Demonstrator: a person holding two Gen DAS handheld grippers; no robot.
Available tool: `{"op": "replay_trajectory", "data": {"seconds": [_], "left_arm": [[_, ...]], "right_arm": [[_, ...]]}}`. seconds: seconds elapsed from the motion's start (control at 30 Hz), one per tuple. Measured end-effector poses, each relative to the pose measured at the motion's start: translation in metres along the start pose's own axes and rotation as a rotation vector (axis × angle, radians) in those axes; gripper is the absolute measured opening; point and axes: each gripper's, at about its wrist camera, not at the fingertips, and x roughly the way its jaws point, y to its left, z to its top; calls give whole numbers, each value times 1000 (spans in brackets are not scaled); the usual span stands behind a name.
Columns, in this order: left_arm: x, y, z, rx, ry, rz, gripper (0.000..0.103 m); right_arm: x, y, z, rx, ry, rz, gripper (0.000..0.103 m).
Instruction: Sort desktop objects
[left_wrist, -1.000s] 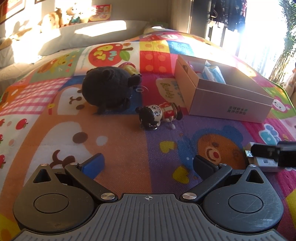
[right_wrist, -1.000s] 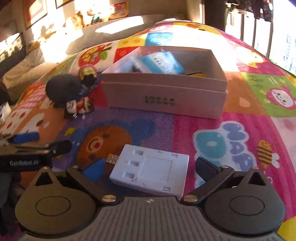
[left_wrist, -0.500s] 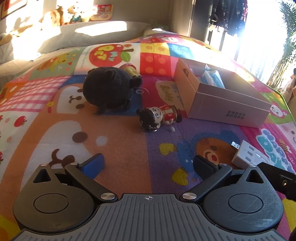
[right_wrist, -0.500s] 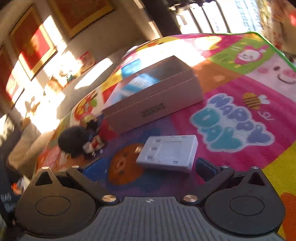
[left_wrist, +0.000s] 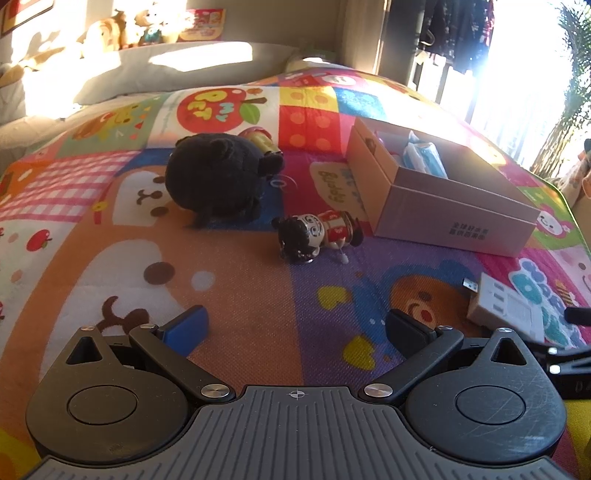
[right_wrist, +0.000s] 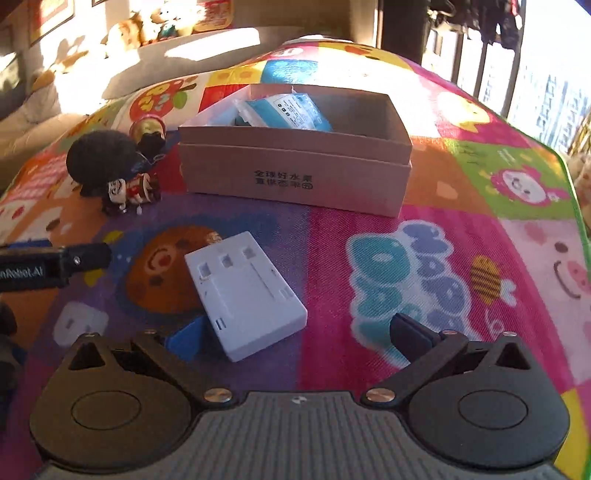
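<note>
Since half a second ago the right gripper (right_wrist: 295, 332) has swung back level over the play mat (right_wrist: 443, 229), and the white charger (right_wrist: 245, 293) now lies skewed, its near end close beside the blue left finger pad (right_wrist: 184, 338), which partly hides behind it; whether they touch I cannot tell. The charger is not gripped: the right fingers stand wide apart with the charger off toward the left one. In the left wrist view the charger (left_wrist: 506, 312) has slid further toward the mat's right side.

The left gripper (left_wrist: 295, 328) hovers over the mat's middle, fingers spread wide around nothing.

The cardboard box (right_wrist: 295, 177) sits toward the far side of the mat, open, with a blue-and-white packet (right_wrist: 284, 112) inside. Just beside its left end lies a small red-and-black toy figure (left_wrist: 317, 236) on its side. Behind that rests a black plush toy (left_wrist: 218, 177), with a small gold-and-red figure (left_wrist: 262, 140) touching its far side. A pillow (left_wrist: 184, 70) lies beyond the mat's far edge.
</note>
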Motion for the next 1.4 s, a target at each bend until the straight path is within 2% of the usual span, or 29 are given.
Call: {"op": "replay_trajectory", "data": {"seconds": [0.1, 0.13, 0.17, 0.23, 0.27, 0.43, 0.5, 0.57, 0.7, 0.77, 0.83, 0.9, 0.97, 1.07, 1.23, 1.33, 1.4], "left_arm": [[1, -2, 0, 8, 2, 8, 103], [1, -2, 0, 11, 3, 11, 103], [1, -2, 0, 14, 4, 14, 103], [2, -3, 0, 13, 4, 14, 103], [2, -3, 0, 16, 4, 16, 103], [2, -2, 0, 11, 2, 11, 103], [2, -2, 0, 7, 0, 7, 103], [2, -1, 0, 9, 1, 9, 103], [2, -2, 0, 6, -1, 6, 103], [1, -2, 0, 5, -2, 5, 103], [1, -1, 0, 5, -2, 5, 103], [2, -3, 0, 14, 2, 15, 103], [2, -6, 2, 26, 6, 45, 103], [7, -8, 12, -16, -11, 16, 103], [33, -25, 39, -1, -36, 51, 103], [55, -27, 53, -37, -11, 59, 103], [63, -27, 57, -43, -3, 63, 95]], "right_arm": [[5, -18, 6, 6, -49, -159, 103], [8, -25, 8, 32, -47, -173, 103], [13, -32, 10, 61, -26, -159, 103], [20, -49, 13, 151, 4, -80, 103], [21, -52, 14, 155, 2, -76, 103], [23, -49, 16, 127, 13, -76, 103], [21, -46, 18, 111, 19, -32, 103], [15, -34, 19, 54, -26, 23, 103], [22, -8, 31, -49, -76, 3, 103], [34, -4, 40, -54, -57, 6, 103], [43, -4, 44, -41, -13, 47, 103], [42, -7, 43, -28, -17, 66, 103], [38, -10, 40, -19, -34, 68, 89], [29, -13, 31, -20, -41, 69, 82], [5, -14, 9, -40, -63, 32, 82], [-3, -13, 1, -55, -77, 14, 82], [-3, -16, 2, -39, -72, 12, 86]]}}
